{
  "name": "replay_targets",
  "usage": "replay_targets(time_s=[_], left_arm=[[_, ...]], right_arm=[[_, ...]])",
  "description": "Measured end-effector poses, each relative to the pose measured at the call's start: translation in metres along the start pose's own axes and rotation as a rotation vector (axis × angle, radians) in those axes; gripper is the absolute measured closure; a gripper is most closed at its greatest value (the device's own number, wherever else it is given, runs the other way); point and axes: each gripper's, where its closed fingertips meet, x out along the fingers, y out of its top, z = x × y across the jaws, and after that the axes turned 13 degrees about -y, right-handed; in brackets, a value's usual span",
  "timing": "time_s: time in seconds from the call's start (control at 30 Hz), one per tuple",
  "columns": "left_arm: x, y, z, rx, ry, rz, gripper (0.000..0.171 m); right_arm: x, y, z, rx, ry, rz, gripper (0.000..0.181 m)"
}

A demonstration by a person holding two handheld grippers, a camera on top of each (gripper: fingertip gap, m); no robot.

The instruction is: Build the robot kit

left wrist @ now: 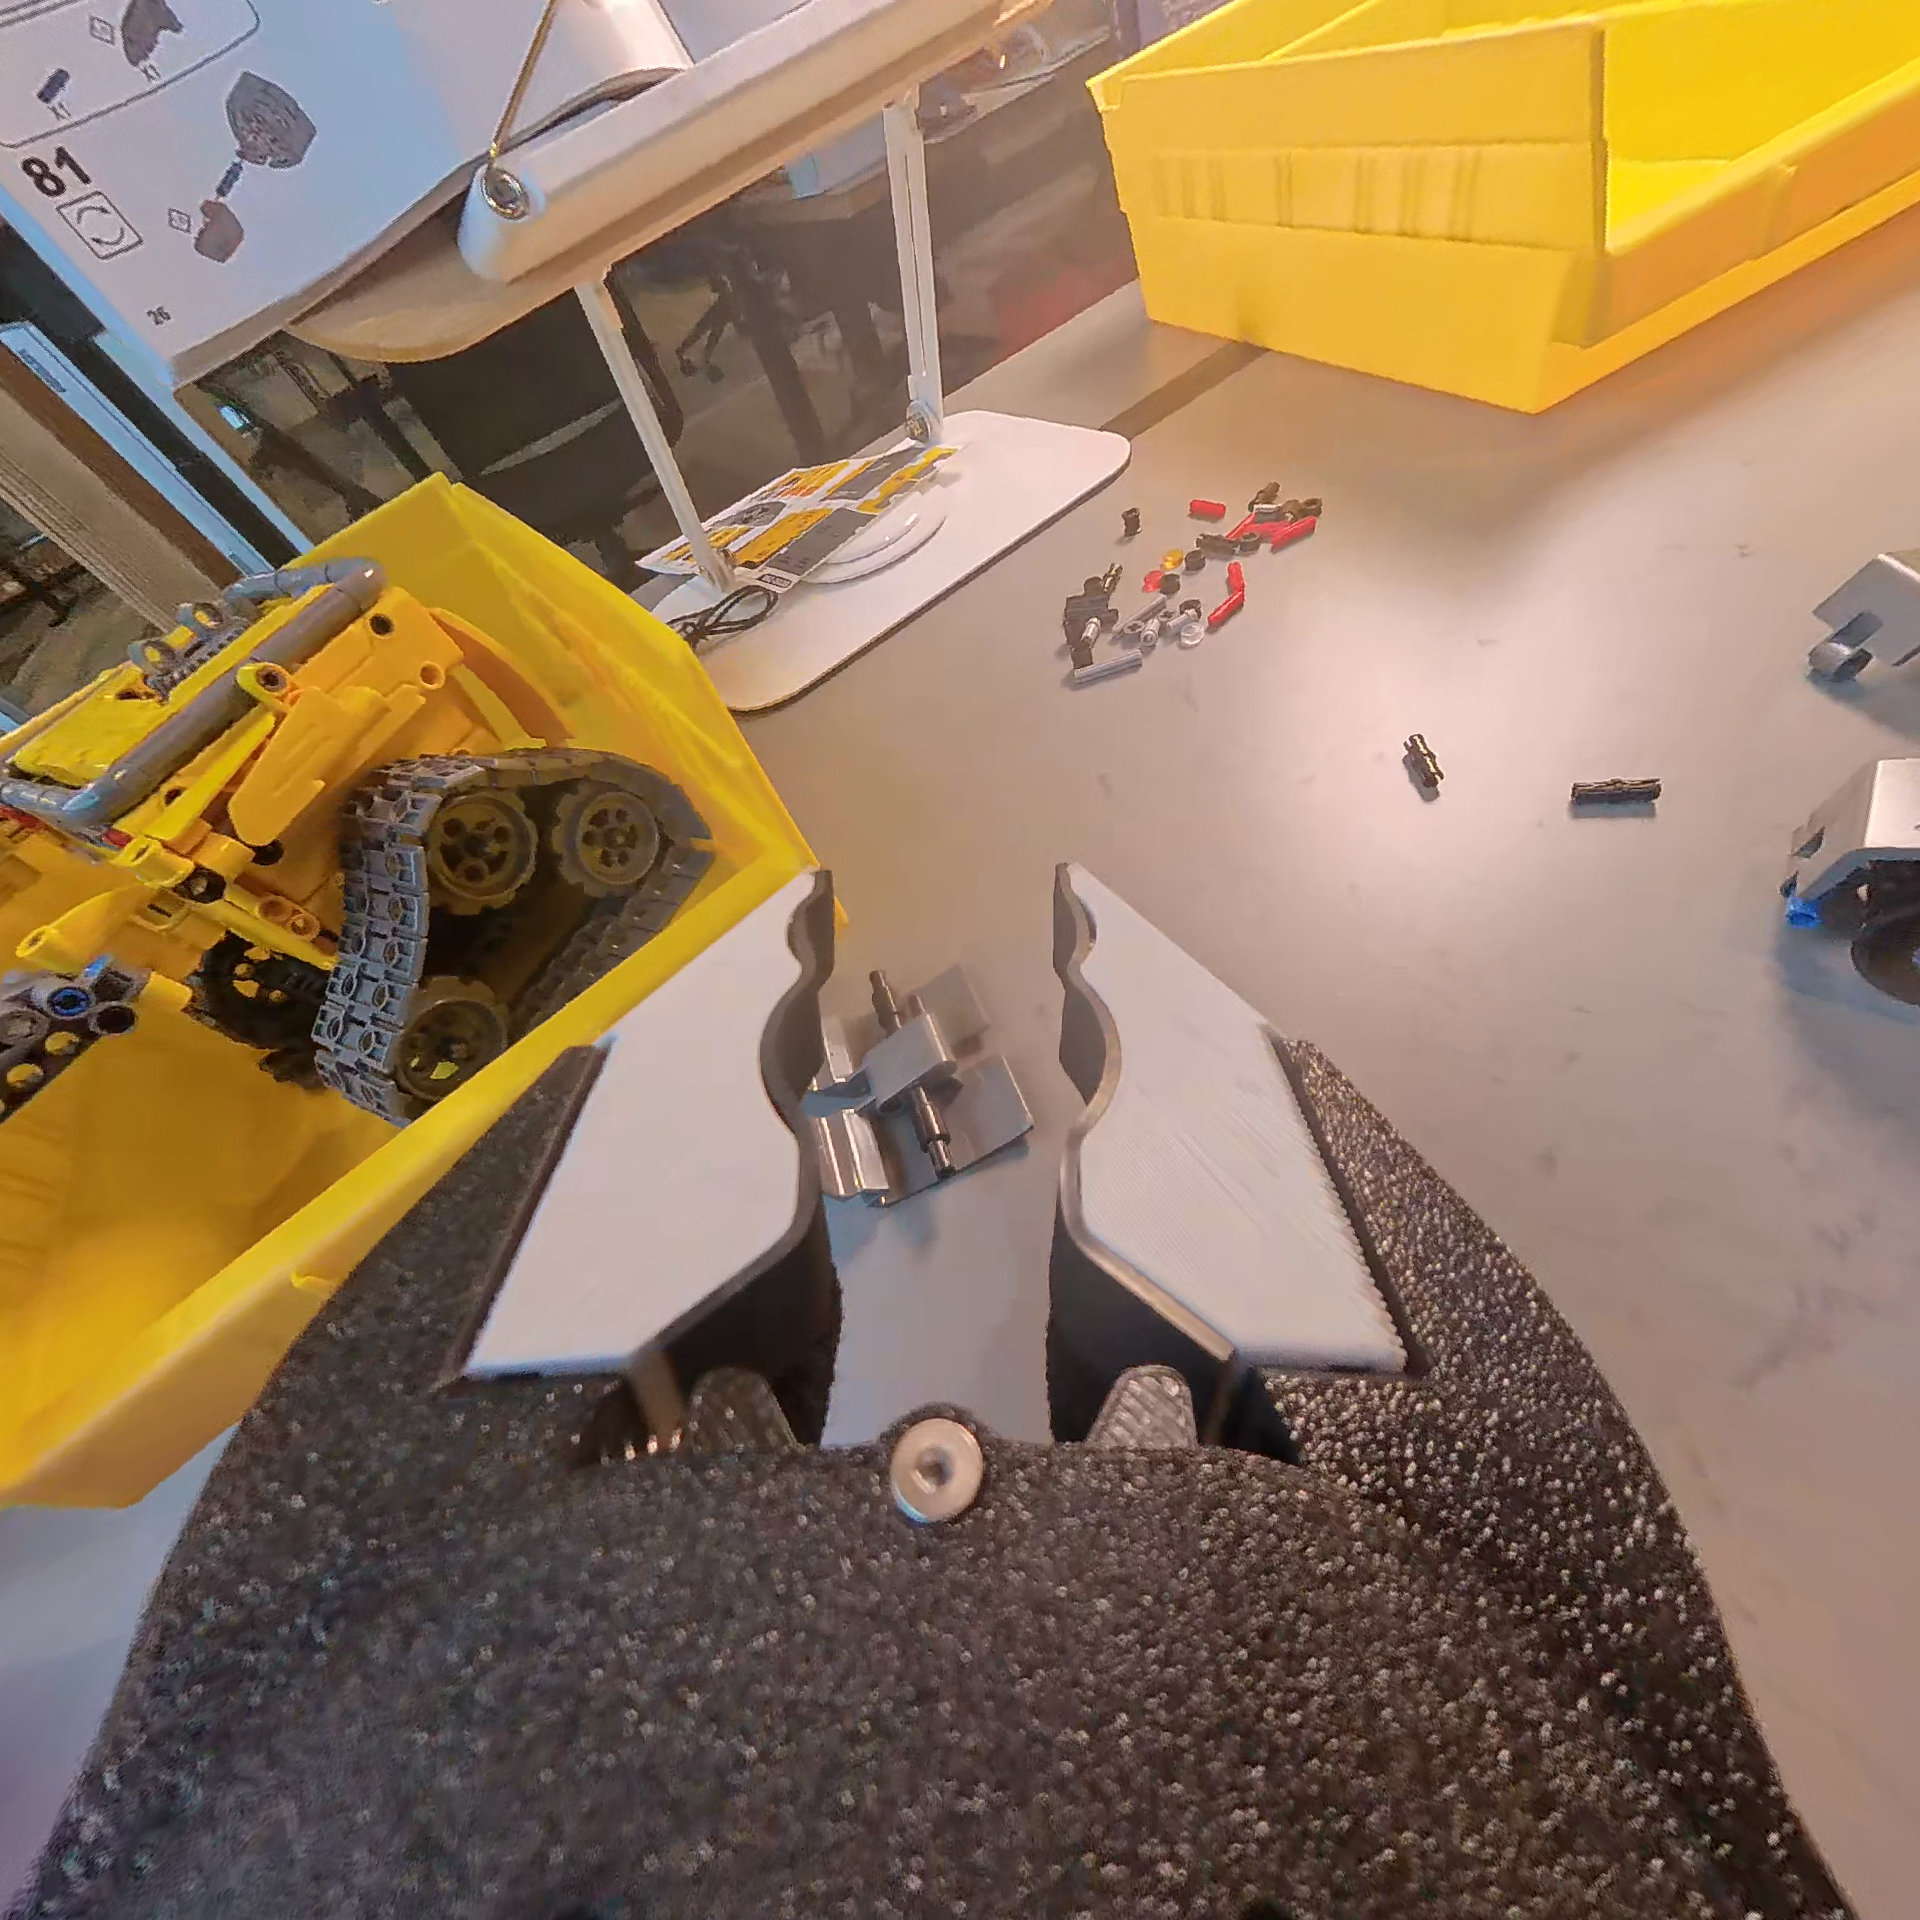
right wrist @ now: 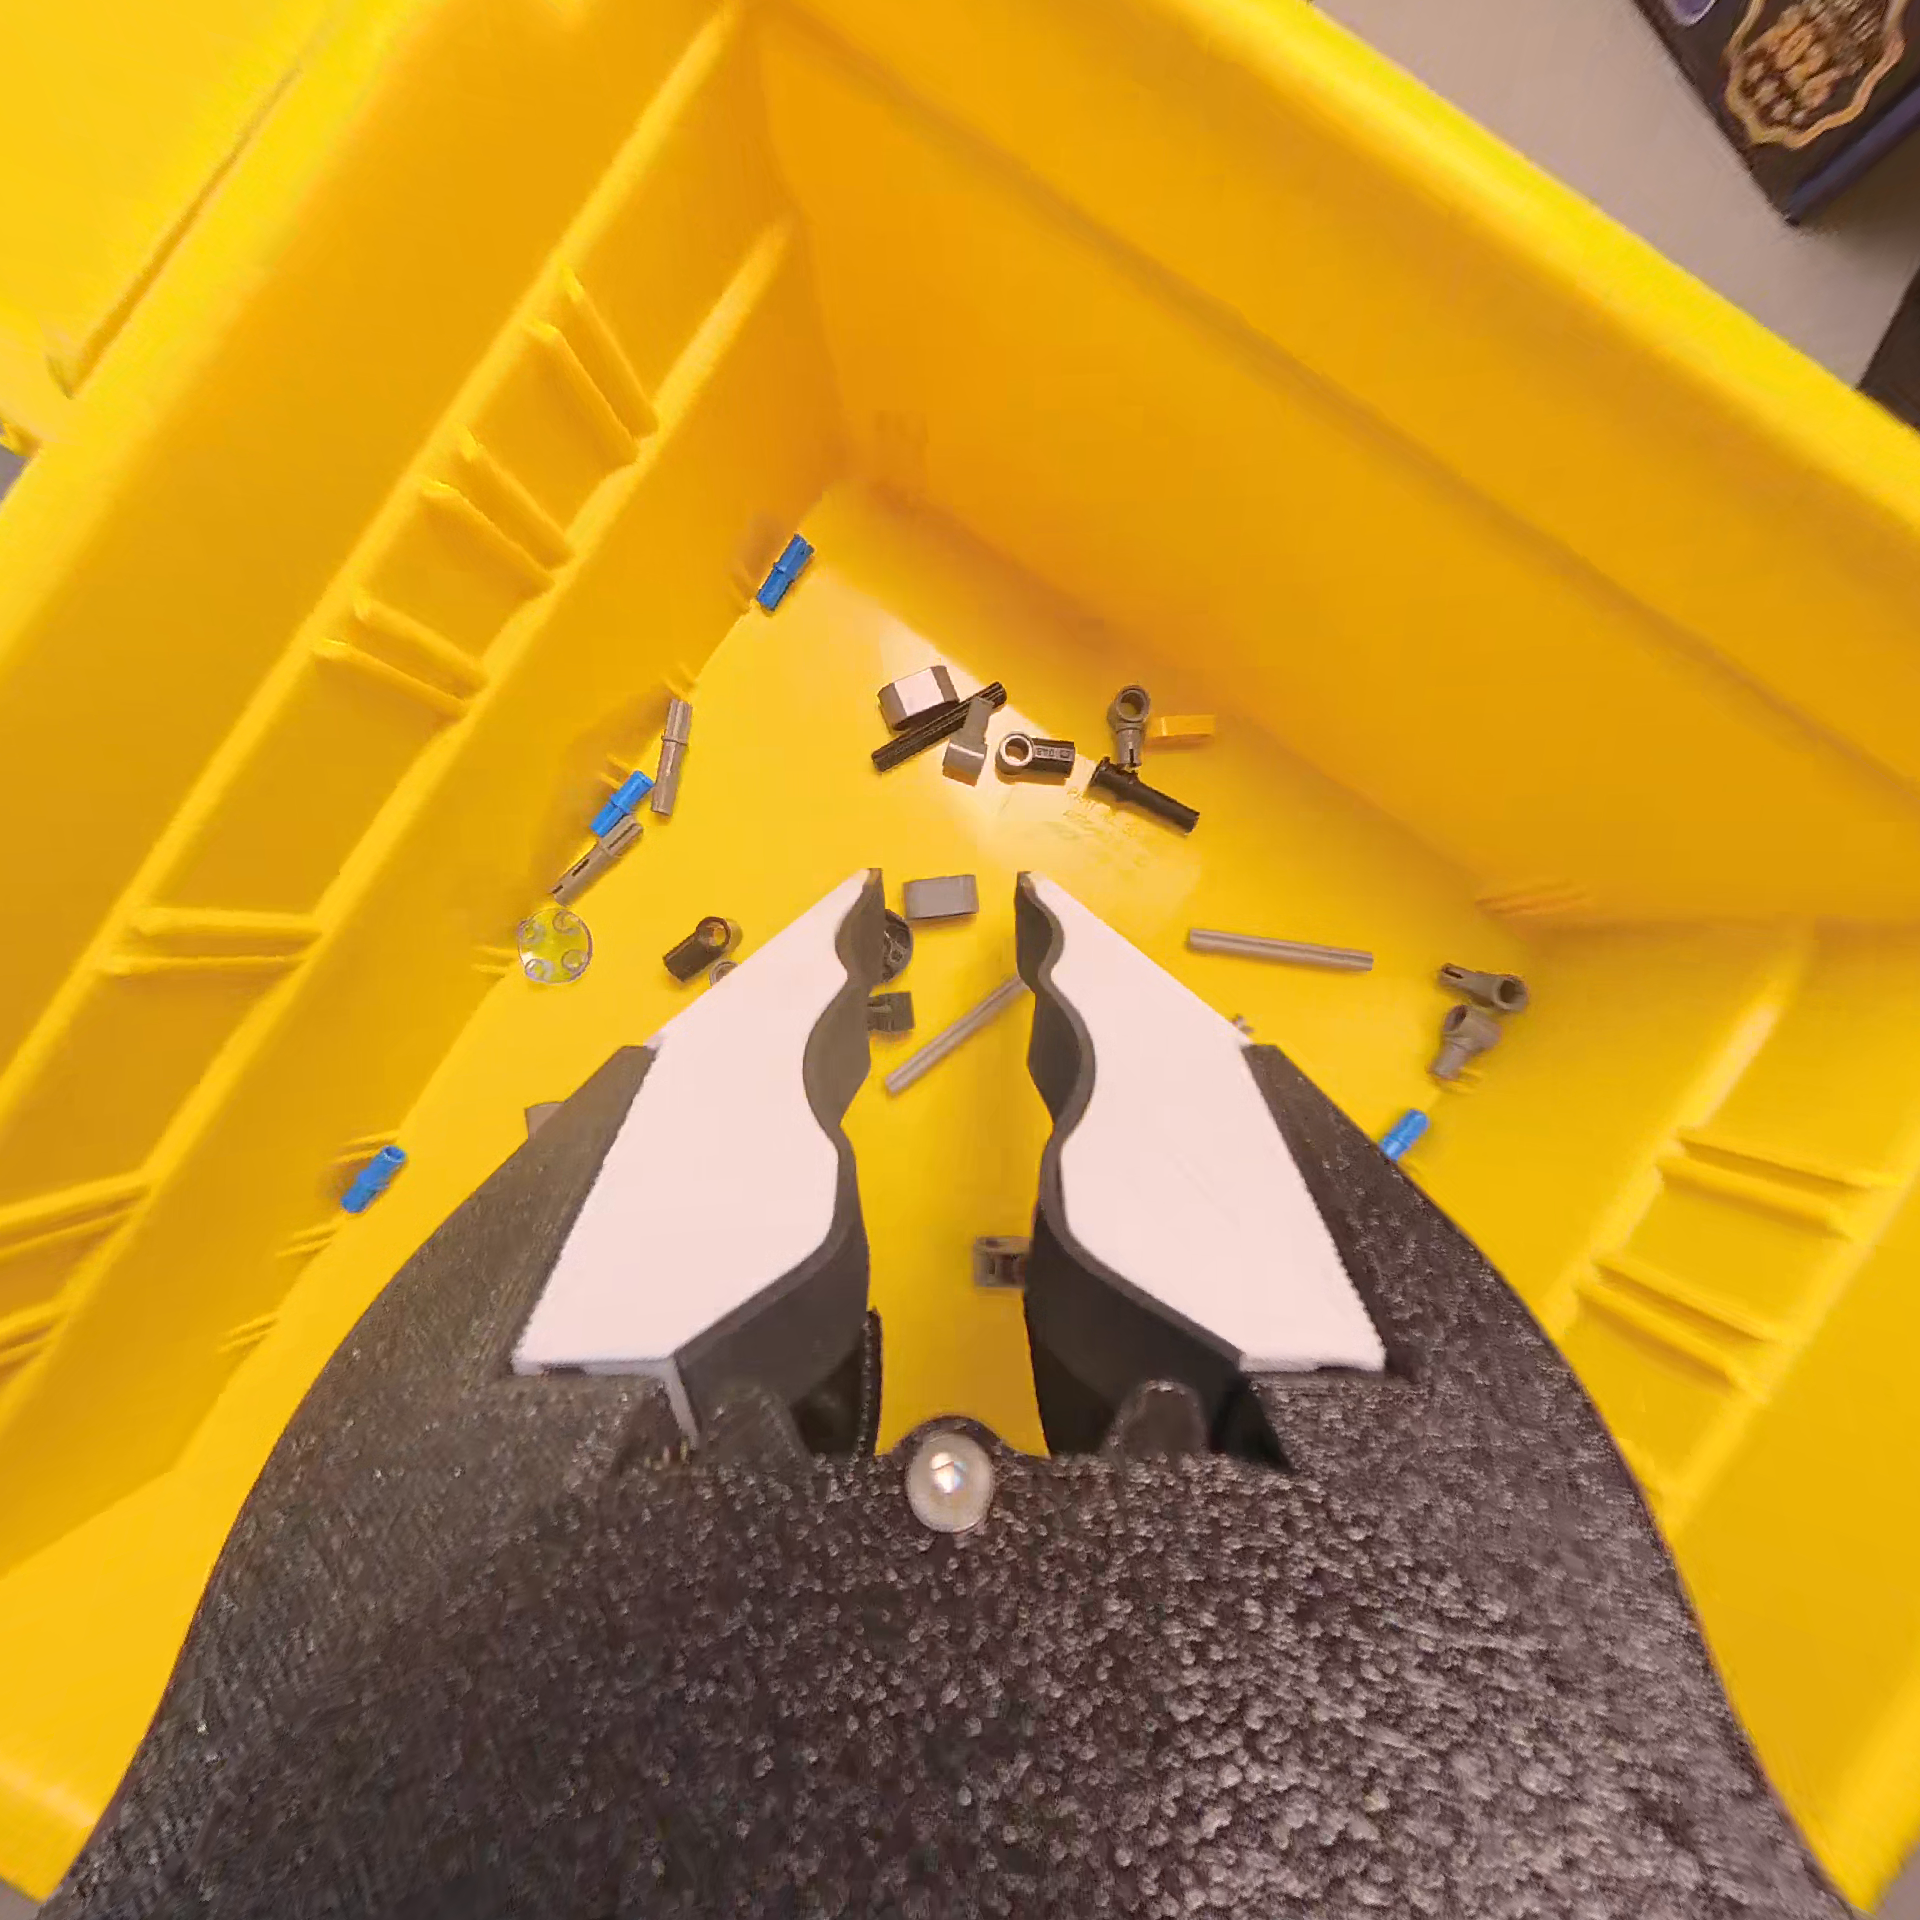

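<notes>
My left gripper [left wrist: 943,902] is open and hovers over a small grey brick assembly [left wrist: 914,1081] that lies on the grey table between its fingers, untouched. A yellow tracked toy vehicle [left wrist: 312,831] sits in a yellow bin [left wrist: 644,623] just left of it. My right gripper [right wrist: 945,883] is open and empty, reaching down inside another yellow bin [right wrist: 1247,416]. A small grey brick [right wrist: 940,897] lies just beyond its fingertips and a thin grey axle [right wrist: 951,1034] lies between the fingers on the bin floor.
Loose red, black and grey pieces [left wrist: 1184,582] and two black pins [left wrist: 1425,764] lie on the table. A white stand [left wrist: 914,540] holds an instruction booklet [left wrist: 208,135]. A large yellow bin [left wrist: 1455,208] stands far right. Grey assemblies [left wrist: 1860,862] sit at the right edge. Blue pins [right wrist: 621,802] and grey connectors [right wrist: 1475,1018] are scattered in the right bin.
</notes>
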Motion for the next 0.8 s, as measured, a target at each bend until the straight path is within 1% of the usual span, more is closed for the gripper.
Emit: replay_targets(time_s=[0.1, 0.13, 0.2, 0.3, 0.37, 0.4, 0.47, 0.5, 0.53, 0.6, 0.63, 0.67, 0.73, 0.8], left_arm=[[0.002, -0.001, 0.003, 0.02, -0.002, -0.013, 0.131], [0.002, -0.001, 0.003, 0.023, -0.003, -0.016, 0.131], [0.002, -0.001, 0.004, 0.028, -0.004, -0.019, 0.131], [0.002, -0.001, 0.005, 0.029, -0.008, -0.019, 0.131], [0.003, -0.001, 0.005, 0.031, -0.013, -0.018, 0.131], [0.003, -0.001, 0.006, 0.033, -0.017, -0.017, 0.131], [0.002, 0.0, 0.007, 0.036, -0.023, -0.013, 0.131], [0.003, -0.001, 0.008, 0.036, -0.03, -0.015, 0.131], [0.003, -0.001, 0.009, 0.035, -0.037, -0.019, 0.131], [0.004, -0.002, 0.011, 0.036, -0.05, -0.023, 0.131], [0.003, -0.001, 0.011, 0.038, -0.054, -0.018, 0.131], [0.003, 0.0, 0.012, 0.039, -0.059, -0.011, 0.131], [0.001, 0.002, 0.013, 0.034, -0.068, 0.005, 0.131], [-0.001, 0.003, 0.014, 0.02, -0.08, 0.02, 0.131]], right_arm=[[0.011, -0.005, -0.004, 0.015, 0.014, -0.033, 0.157], [0.013, -0.008, -0.004, 0.014, 0.01, -0.05, 0.161], [0.014, -0.008, -0.005, 0.018, 0.015, -0.052, 0.165], [0.011, -0.01, -0.007, 0.019, 0.022, -0.056, 0.166], [-0.003, 0.003, -0.013, 0.028, 0.044, 0.008, 0.166], [-0.018, 0.019, -0.021, 0.025, 0.065, 0.085, 0.166], [-0.062, 0.058, -0.045, -0.014, 0.088, 0.274, 0.166], [-0.086, 0.075, -0.062, -0.062, 0.086, 0.36, 0.166], [-0.109, 0.086, -0.087, -0.131, 0.109, 0.43, 0.166], [-0.142, 0.093, -0.15, -0.274, 0.199, 0.523, 0.166], [-0.147, 0.089, -0.181, -0.334, 0.233, 0.509, 0.166], [-0.144, 0.08, -0.211, -0.391, 0.261, 0.475, 0.166], [-0.131, 0.061, -0.269, -0.477, 0.333, 0.426, 0.166], [-0.112, 0.038, -0.318, -0.524, 0.417, 0.371, 0.166]])
